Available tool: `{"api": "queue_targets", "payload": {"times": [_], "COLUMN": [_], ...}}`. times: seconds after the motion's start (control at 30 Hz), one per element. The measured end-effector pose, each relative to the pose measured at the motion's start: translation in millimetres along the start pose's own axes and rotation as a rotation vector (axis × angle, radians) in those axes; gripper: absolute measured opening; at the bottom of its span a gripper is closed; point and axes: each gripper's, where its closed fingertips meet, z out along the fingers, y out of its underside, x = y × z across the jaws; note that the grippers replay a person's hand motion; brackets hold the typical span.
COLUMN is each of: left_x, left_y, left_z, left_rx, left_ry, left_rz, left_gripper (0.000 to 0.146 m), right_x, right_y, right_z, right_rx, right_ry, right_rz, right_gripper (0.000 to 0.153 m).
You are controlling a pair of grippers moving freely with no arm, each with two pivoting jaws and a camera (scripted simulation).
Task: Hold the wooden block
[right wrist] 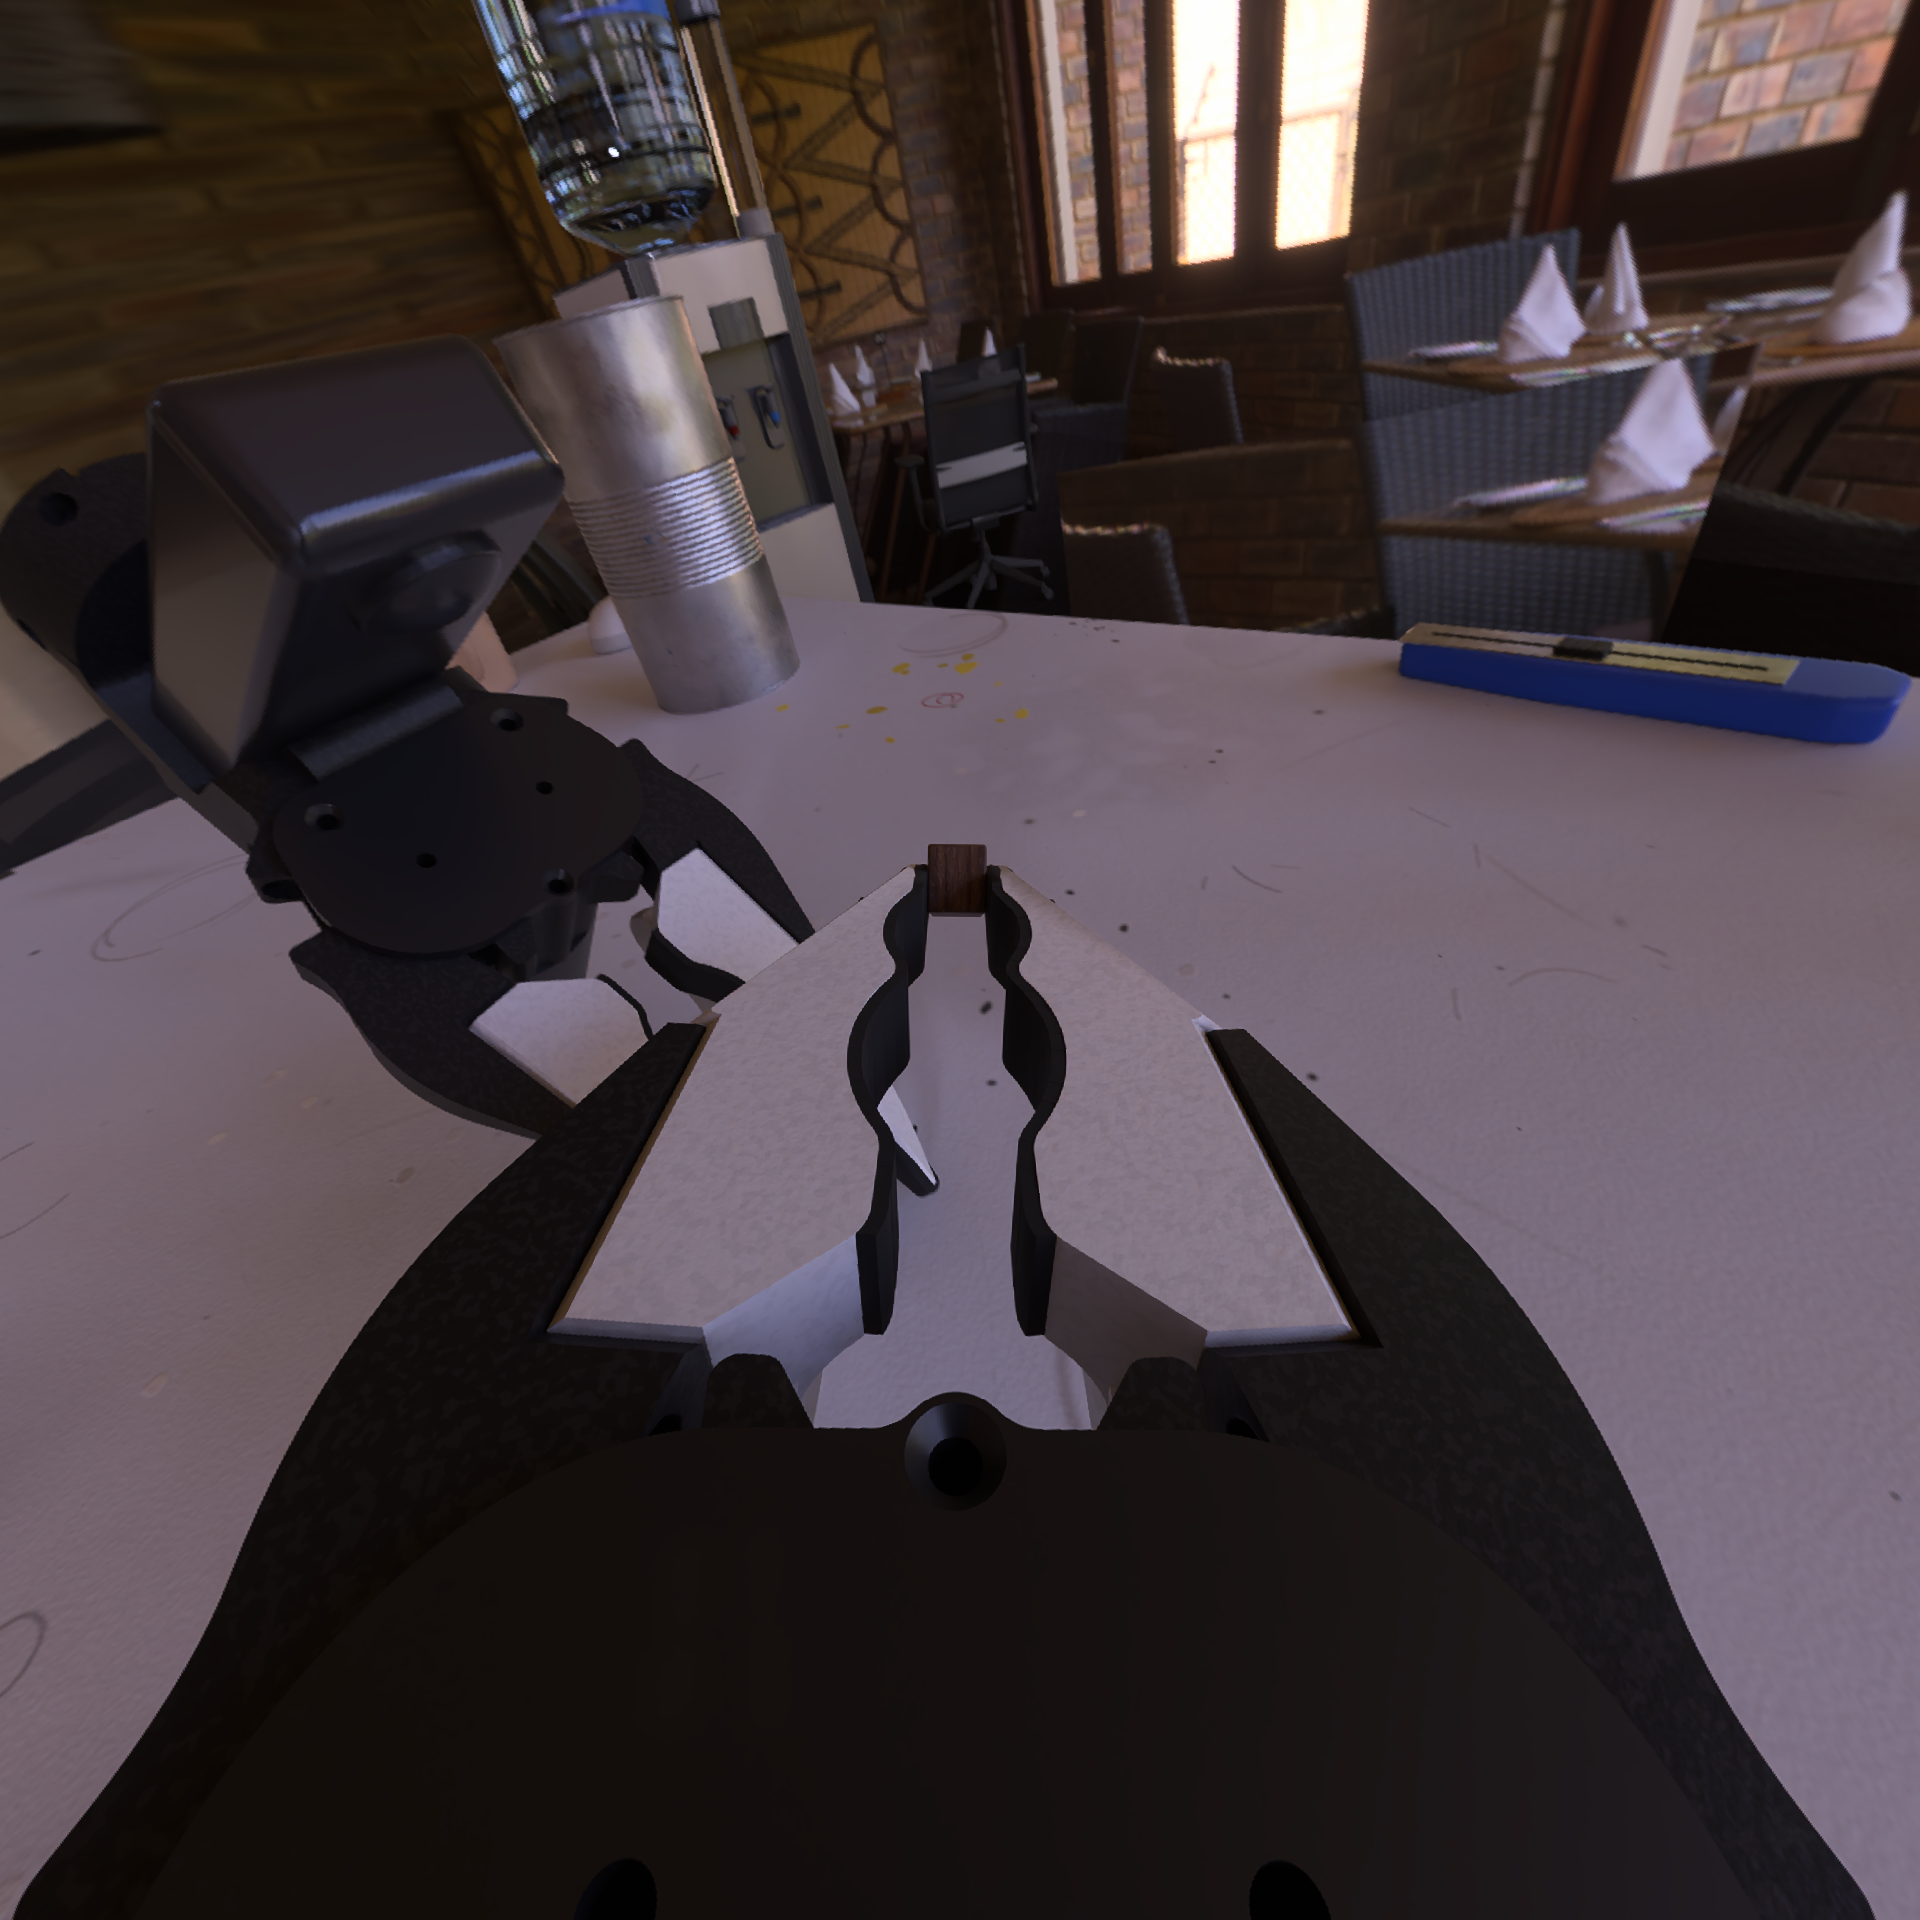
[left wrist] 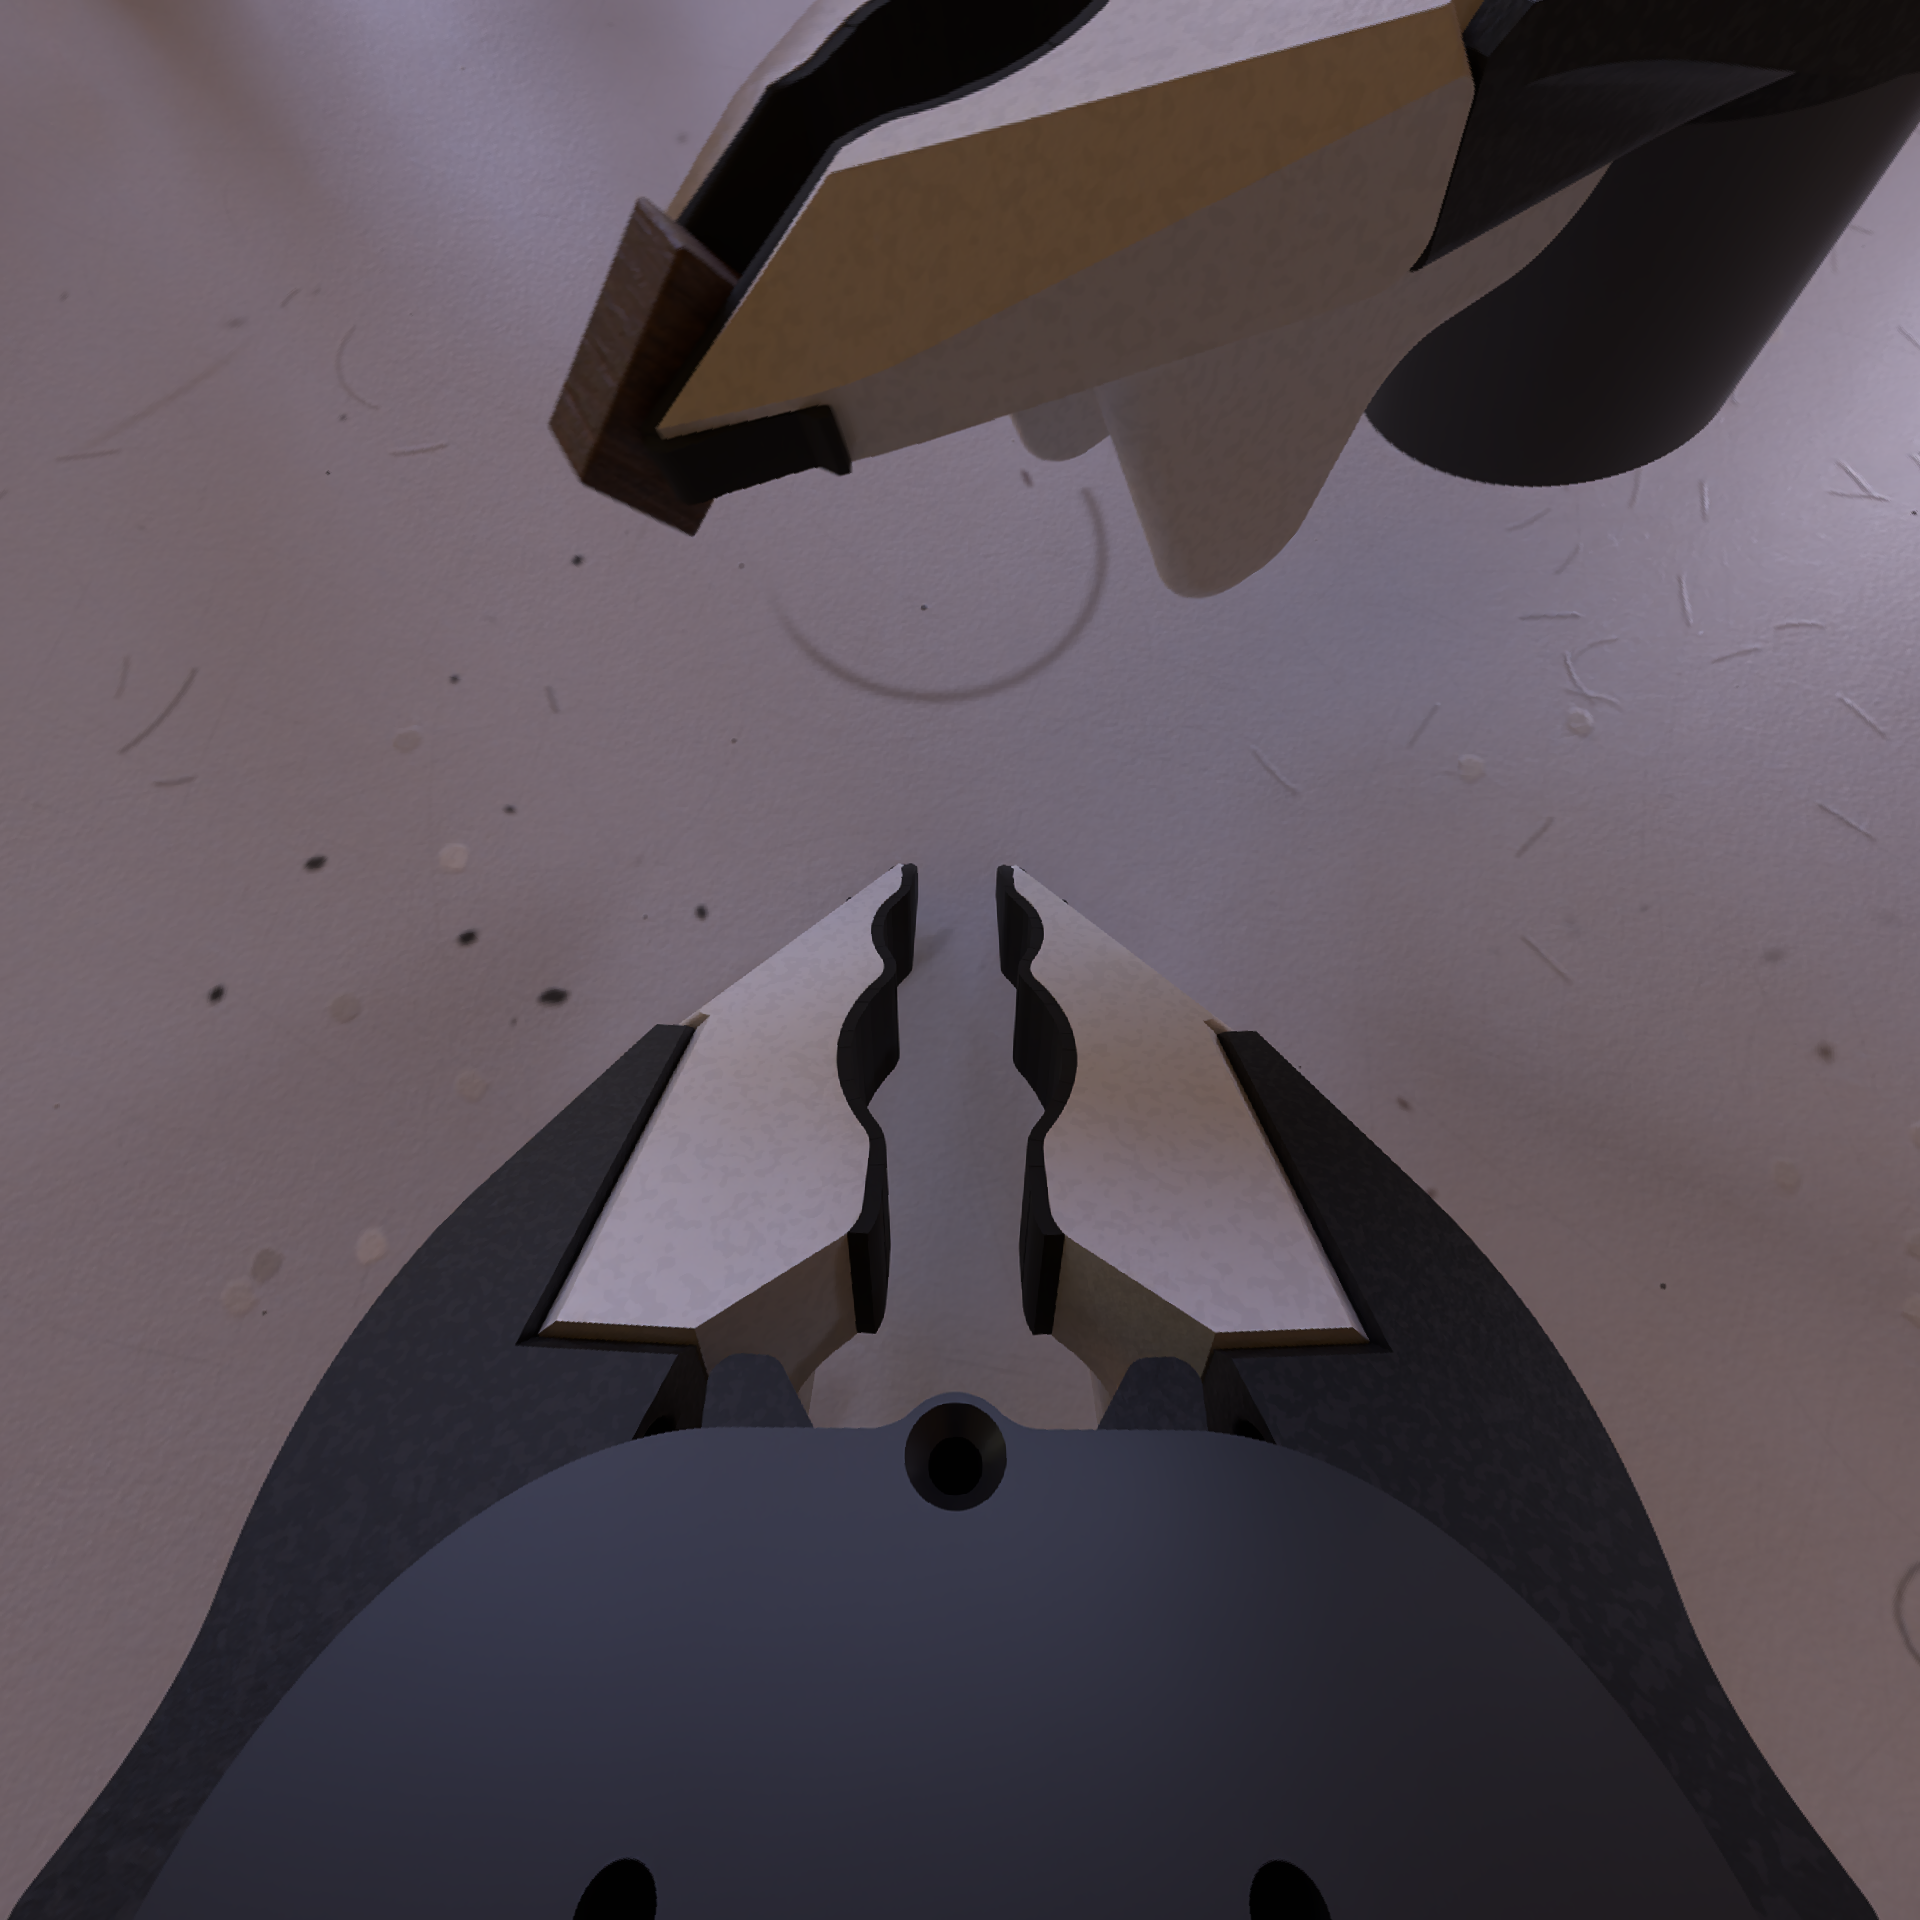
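Wooden block point(right wrist: 956, 881) pinched tight at the tips of the right gripper point(right wrist: 957, 896), up off the white table point(right wrist: 1351, 935). Left gripper point(left wrist: 956, 883) at 6 o'clock, slightly apart, gripping nothing. Holding looks done; only staying steady left.

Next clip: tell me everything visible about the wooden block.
The block is small, dark brown and wood-grained, with flat faces and sharp edges. It is pinched at the very tips of the right gripper, whose jaws press two opposite faces. In the left wrist view it pokes past the tips, held above the white table.
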Motion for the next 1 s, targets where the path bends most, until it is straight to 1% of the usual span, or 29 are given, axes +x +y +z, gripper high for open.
{"api": "queue_targets", "payload": {"times": [0.17, 0.4, 0.53, 0.6, 0.67, 0.7, 0.73, 0.8, 0.87, 0.9, 1.0], "left_x": [-6.5, -9.2, -22.8, -29.4, -30.0, -29.7, -29.1, -27.8, -23.7, -20.8, -12.9], "left_y": [1.4, 1.1, 1.7, 3.2, 3.7, 3.6, 3.1, -0.2, -6.3, -8.6, -9.3], "left_z": [-1.1, -0.5, -2.7, -4.6, -5.0, -4.9, -4.5, -3.8, -4.2, -4.2, -1.6], "left_rx": [-0.001, -0.003, 0.001, 0.0, -0.003, -0.005, -0.008, -0.003, 0.02, 0.027, 0.01], "left_ry": [-0.028, -0.026, -0.105, -0.148, -0.143, -0.144, -0.146, -0.157, -0.152, -0.142, -0.116], "left_rz": [-0.004, -0.005, 0.0, -0.003, -0.013, -0.013, -0.007, 0.007, 0.014, 0.013, 0.016], "left_gripper": [0.015, 0.018, 0.018, 0.015, 0.014, 0.014, 0.014, 0.014, 0.014, 0.014, 0.014], "right_x": [5.3, 11.9, 16.6, 15.9, 15.0, 16.9, 19.4, 18.8, 8.1, 0.7, -15.9], "right_y": [2.1, 5.6, 0.6, -12.2, -27.8, -32.2, -33.8, -28.8, -23.0, -24.1, -36.7], "right_z": [-0.3, -2.3, -9.6, -18.3, -29.7, -33.7, -35.4, -31.5, -23.4, -20.5, -17.2], "right_rx": [-0.02, -0.048, -0.007, 0.091, 0.212, 0.247, 0.265, 0.238, 0.182, 0.18, 0.264], "right_ry": [0.014, 0.045, 0.04, -0.029, -0.128, -0.156, -0.169, -0.193, -0.232, -0.259, -0.348], "right_rz": [0.024, 0.036, 0.086, 0.155, 0.243, 0.285, 0.328, 0.389, 0.387, 0.373, 0.368], "right_gripper": [0.01, 0.01, 0.01, 0.01, 0.01, 0.01, 0.01, 0.01, 0.01, 0.01, 0.01]}}
